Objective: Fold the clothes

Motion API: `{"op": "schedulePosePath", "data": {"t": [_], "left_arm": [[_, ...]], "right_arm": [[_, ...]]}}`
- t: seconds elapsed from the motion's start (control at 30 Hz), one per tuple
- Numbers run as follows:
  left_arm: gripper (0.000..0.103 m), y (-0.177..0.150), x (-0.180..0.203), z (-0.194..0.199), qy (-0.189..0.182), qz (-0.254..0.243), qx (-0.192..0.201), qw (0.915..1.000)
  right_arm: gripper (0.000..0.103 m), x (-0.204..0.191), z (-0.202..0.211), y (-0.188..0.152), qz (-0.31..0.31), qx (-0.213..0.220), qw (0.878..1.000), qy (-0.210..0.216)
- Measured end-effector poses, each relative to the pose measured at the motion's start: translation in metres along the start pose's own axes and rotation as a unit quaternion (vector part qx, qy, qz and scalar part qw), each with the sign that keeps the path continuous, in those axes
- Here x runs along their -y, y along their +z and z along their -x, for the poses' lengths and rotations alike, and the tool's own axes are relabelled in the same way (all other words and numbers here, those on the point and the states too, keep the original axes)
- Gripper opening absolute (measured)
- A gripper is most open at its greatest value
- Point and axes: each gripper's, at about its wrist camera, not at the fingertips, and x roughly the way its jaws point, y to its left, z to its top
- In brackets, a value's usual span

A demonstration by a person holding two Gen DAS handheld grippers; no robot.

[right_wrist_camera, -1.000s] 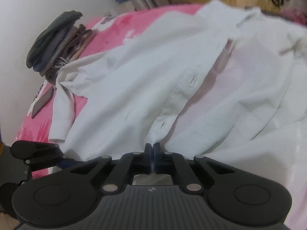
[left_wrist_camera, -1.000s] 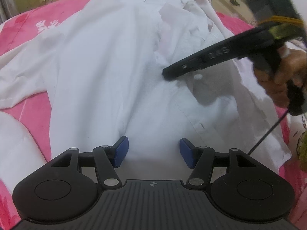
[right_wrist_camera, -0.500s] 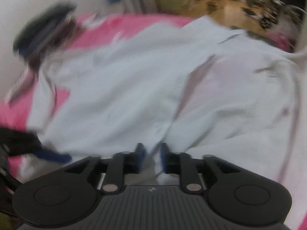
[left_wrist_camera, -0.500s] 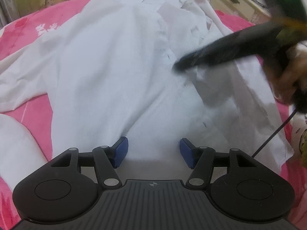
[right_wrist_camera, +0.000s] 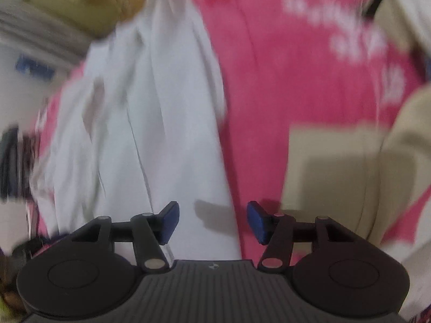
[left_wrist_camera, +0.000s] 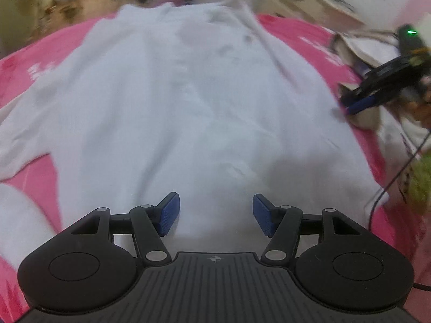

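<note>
The white shirt [left_wrist_camera: 188, 102] lies spread on the pink bedspread [left_wrist_camera: 301, 40]. Thin and limp, it likely bunches, so hems or seams suit gripping. The left gripper [left_wrist_camera: 214, 212] hovers agape, empty; the right gripper [right_wrist_camera: 212, 220] is opening, holding nothing.

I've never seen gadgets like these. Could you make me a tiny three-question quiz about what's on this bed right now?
1. True or false: the white shirt lies spread on the pink bedcover.
2. The left gripper holds: A) a sleeve B) nothing C) a sock.
3. Fill in: the pads on the fingers are ____ in colour.

Key: 1 true. 2 B, its pads stand apart over the cloth. 3 blue.
</note>
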Motion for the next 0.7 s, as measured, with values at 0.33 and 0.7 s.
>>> {"op": "schedulePosePath", "data": {"t": [0.33,0.7], "left_arm": [[0.06,-0.004,0.052,-0.011,-0.062,-0.094,-0.008,0.9937],[0.06,0.01,0.082,-0.055,-0.116,-0.112,-0.038,0.9862]], "right_arm": [[0.001,-0.035,-0.035,-0.052,0.159,-0.103,0.982,0.018],[0.001,-0.039,0.019,-0.065,0.125,-0.179,0.974,-0.062]]}}
